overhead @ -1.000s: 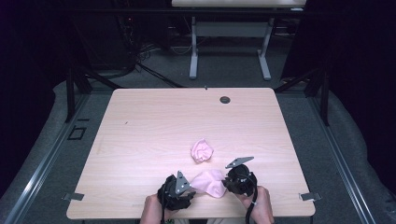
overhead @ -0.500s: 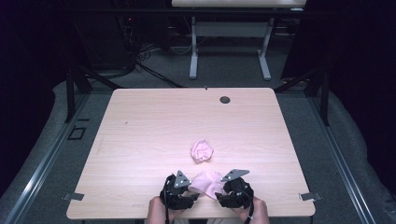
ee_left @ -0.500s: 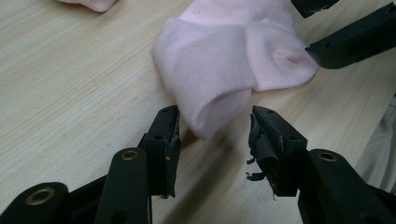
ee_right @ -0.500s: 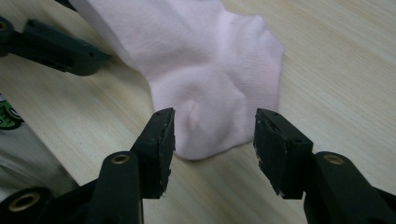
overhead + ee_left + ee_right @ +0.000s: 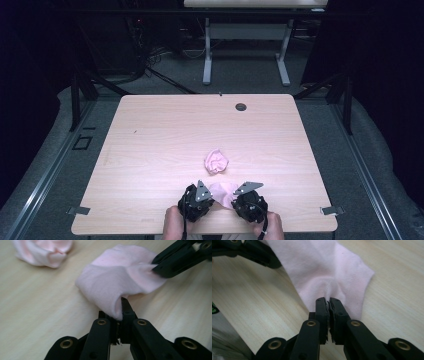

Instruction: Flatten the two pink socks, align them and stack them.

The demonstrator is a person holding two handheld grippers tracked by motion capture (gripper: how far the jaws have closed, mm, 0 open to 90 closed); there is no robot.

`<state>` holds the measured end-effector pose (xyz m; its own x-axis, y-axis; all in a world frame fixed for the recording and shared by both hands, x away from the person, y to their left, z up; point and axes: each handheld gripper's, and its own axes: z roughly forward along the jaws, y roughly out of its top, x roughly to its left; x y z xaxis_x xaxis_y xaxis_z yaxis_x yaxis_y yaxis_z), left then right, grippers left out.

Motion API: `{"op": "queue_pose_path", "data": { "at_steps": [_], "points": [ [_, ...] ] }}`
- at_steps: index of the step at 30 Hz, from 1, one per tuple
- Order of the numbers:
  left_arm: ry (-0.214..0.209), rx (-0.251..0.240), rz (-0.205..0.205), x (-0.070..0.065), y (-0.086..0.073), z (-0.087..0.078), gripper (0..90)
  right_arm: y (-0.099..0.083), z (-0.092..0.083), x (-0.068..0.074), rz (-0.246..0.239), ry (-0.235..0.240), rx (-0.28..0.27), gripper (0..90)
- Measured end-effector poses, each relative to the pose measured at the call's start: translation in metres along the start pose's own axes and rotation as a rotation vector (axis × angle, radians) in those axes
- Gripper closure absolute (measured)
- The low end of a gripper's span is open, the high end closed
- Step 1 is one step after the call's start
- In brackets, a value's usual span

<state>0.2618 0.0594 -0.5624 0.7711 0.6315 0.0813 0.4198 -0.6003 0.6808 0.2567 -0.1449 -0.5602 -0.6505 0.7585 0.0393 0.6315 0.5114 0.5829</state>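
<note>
A flat pink sock (image 5: 223,192) lies near the table's front edge between my two grippers. My left gripper (image 5: 207,197) has just closed its jaws on the sock's folded edge (image 5: 120,280), and the cloth wraps over the fingertips (image 5: 126,308). My right gripper (image 5: 239,196) has also just closed and pinches the sock's other side (image 5: 332,270), puckering the cloth at its tips (image 5: 328,301). The right gripper (image 5: 175,262) reaches in at the upper right of the left gripper view. A second pink sock, balled up (image 5: 217,161), sits a little farther in on the table.
The light wooden table (image 5: 150,140) has a round cable hole (image 5: 241,106) near its far edge. Both hands (image 5: 175,225) come in over the front edge. Another table's legs (image 5: 207,55) stand beyond on the dark floor.
The right gripper has come nearer the front edge and slightly left. The left gripper has barely moved. The flat sock now shows as a smaller patch between them.
</note>
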Motion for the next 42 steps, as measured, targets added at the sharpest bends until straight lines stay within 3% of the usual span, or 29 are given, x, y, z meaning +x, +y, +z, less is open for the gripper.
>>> {"op": "queue_pose_path", "data": {
  "at_steps": [1,2,4,5,6,8,11,15,19,23,25,28,30,35,38,42],
  "points": [
    [0.049,0.001,0.042,0.001,0.002,-0.005,88.3,0.001,-0.003,-0.001,-0.001,0.0,-0.007,85.5],
    [0.124,0.01,0.099,0.0,0.004,-0.011,88.2,0.002,-0.007,-0.002,0.003,0.002,-0.02,85.5],
    [0.291,0.015,0.253,-0.007,0.007,-0.022,88.2,0.005,-0.015,-0.003,-0.003,-0.002,-0.04,85.4],
    [0.324,0.034,0.301,-0.009,0.008,-0.025,88.1,0.006,-0.018,-0.003,-0.005,-0.005,-0.051,85.4],
    [0.33,0.039,0.322,-0.01,0.008,-0.026,88.0,0.007,-0.019,-0.003,-0.004,-0.002,-0.054,85.4],
    [0.308,0.07,0.335,-0.011,0.006,-0.024,87.3,0.009,-0.017,-0.002,-0.01,-0.003,-0.048,85.3],
    [0.244,0.129,0.303,-0.008,-0.001,-0.019,79.0,0.006,-0.01,-0.004,-0.027,-0.011,0.003,84.9],
    [0.164,0.15,0.222,-0.002,-0.012,-0.021,64.8,-0.002,-0.006,-0.01,-0.037,-0.01,0.064,80.7],
    [0.088,0.11,0.115,0.011,-0.016,-0.036,52.8,-0.007,-0.012,-0.018,-0.018,0.017,0.074,67.4],
    [0.015,0.027,-0.001,0.031,-0.011,-0.056,44.8,-0.008,-0.024,-0.028,0.025,0.038,0.013,59.1],
    [0.023,0.004,-0.068,0.041,-0.005,-0.058,43.8,-0.005,-0.028,-0.035,0.047,0.024,-0.007,58.9],
    [0.031,0.048,-0.186,0.056,0.006,-0.044,46.8,0.003,-0.023,-0.042,0.065,0.009,-0.004,58.8],
    [-0.001,0.081,-0.231,0.061,0.011,-0.03,48.1,0.008,-0.015,-0.043,0.069,0.01,0.011,60.1],
    [-0.033,0.194,-0.196,0.055,0.008,-0.005,57.3,0.013,0.001,-0.038,0.056,0.001,0.042,67.3],
    [-0.046,0.205,-0.184,0.053,0.001,-0.002,65.5,0.011,0.004,-0.036,0.033,-0.001,0.068,71.9],
    [-0.044,0.185,-0.16,0.051,-0.005,-0.001,80.3,0.011,0.006,-0.037,0.044,0.022,0.054,79.6]
  ]
}}
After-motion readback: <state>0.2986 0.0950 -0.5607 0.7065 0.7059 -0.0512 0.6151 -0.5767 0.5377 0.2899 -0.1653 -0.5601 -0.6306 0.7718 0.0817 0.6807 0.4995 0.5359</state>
